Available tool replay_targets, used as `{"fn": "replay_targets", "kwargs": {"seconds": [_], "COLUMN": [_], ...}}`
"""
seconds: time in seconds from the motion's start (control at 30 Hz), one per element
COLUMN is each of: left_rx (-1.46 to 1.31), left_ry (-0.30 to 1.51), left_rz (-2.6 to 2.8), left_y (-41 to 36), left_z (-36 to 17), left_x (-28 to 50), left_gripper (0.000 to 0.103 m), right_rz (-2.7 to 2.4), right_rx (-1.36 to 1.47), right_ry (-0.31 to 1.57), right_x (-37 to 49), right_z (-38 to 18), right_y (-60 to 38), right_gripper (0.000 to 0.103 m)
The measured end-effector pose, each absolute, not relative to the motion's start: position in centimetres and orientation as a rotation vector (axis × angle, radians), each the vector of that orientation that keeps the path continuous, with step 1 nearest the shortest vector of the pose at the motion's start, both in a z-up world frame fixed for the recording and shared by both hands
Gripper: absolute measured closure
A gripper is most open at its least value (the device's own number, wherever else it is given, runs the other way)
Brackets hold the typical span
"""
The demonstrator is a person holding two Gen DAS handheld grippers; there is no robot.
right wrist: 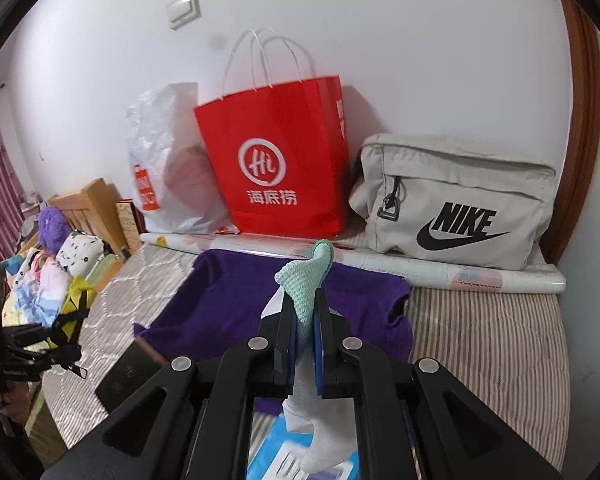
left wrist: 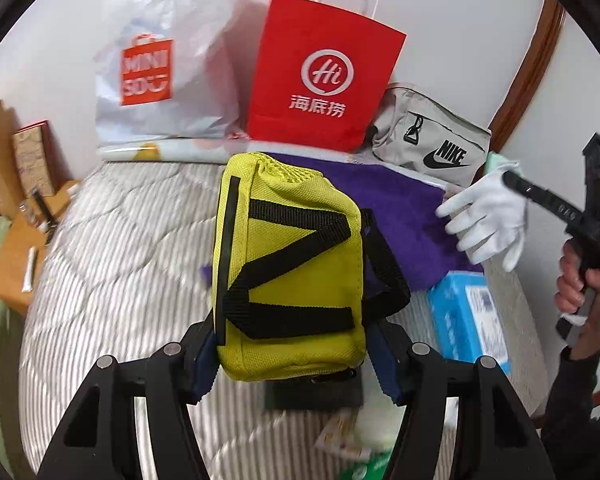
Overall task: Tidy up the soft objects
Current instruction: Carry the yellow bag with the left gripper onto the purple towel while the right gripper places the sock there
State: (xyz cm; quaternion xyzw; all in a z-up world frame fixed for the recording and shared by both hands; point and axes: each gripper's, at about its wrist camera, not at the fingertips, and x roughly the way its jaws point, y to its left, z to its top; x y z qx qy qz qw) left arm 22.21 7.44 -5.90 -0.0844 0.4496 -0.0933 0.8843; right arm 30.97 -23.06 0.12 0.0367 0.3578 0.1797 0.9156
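Note:
A yellow mesh pouch (left wrist: 288, 272) with black straps hangs above the striped bed, and my left gripper (left wrist: 294, 362) is shut on its near end, blue pads pressing both sides. My right gripper (right wrist: 306, 304) is shut on a white glove (right wrist: 314, 444) that has a mint-green knit piece (right wrist: 308, 280) sticking up past the pads. In the left wrist view that glove (left wrist: 488, 216) dangles at the right, over a purple garment (left wrist: 404, 216). The purple garment (right wrist: 260, 304) lies flat on the bed below the right gripper. At the left edge of the right wrist view, the pouch (right wrist: 76, 300) shows again.
Against the wall stand a white plastic shop bag (right wrist: 168, 168), a red paper bag (right wrist: 276, 168) and a grey Nike bag (right wrist: 452, 208). A blue box (left wrist: 464, 316) and a dark flat box (right wrist: 128, 372) lie on the bed (right wrist: 480, 328). Plush items and a wooden headboard (right wrist: 92, 208) crowd the far left.

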Motion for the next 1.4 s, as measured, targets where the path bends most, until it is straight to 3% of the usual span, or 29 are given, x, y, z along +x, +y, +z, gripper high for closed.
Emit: {"fn": "replay_targets", "kwargs": {"seconds": [0.47, 0.83, 0.93, 0.97, 1.0, 1.17, 1.3, 1.4], "left_rx": [-0.182, -0.195, -0.188, -0.183, -0.180, -0.176, -0.179, -0.162], "left_ry": [1.069, 1.202, 1.221, 1.227, 1.236, 1.264, 1.219, 1.184], "left_rz": [-0.228, -0.262, -0.253, -0.247, -0.239, -0.235, -0.219, -0.194], "left_y": [4.1, 2.3, 1.9, 1.9, 1.8, 1.5, 2.1, 2.6], "left_z": [-9.9, -14.7, -15.5, -15.7, -15.9, -16.3, -14.9, -13.5], "left_x": [35.4, 41.1, 41.9, 42.1, 42.4, 42.8, 42.0, 41.0], "left_gripper": [0.042, 0.041, 0.041, 0.040, 0.040, 0.035, 0.025, 0.025], "right_rz": [0.339, 0.378, 0.386, 0.383, 0.381, 0.396, 0.366, 0.329], "right_rx": [0.008, 0.000, 0.013, 0.014, 0.011, 0.002, 0.002, -0.013], "right_ry": [0.864, 1.026, 1.048, 1.059, 1.059, 1.080, 1.052, 1.034], "right_x": [38.2, 39.7, 39.9, 40.0, 40.0, 39.7, 39.1, 38.7], "right_z": [-6.2, -11.1, -11.4, -11.5, -11.6, -11.7, -10.7, -9.6], "right_y": [-21.7, -21.5, -21.6, -21.6, -21.6, -21.4, -21.6, -22.0], "right_gripper": [0.096, 0.092, 0.077, 0.061, 0.051, 0.045, 0.028, 0.026]}}
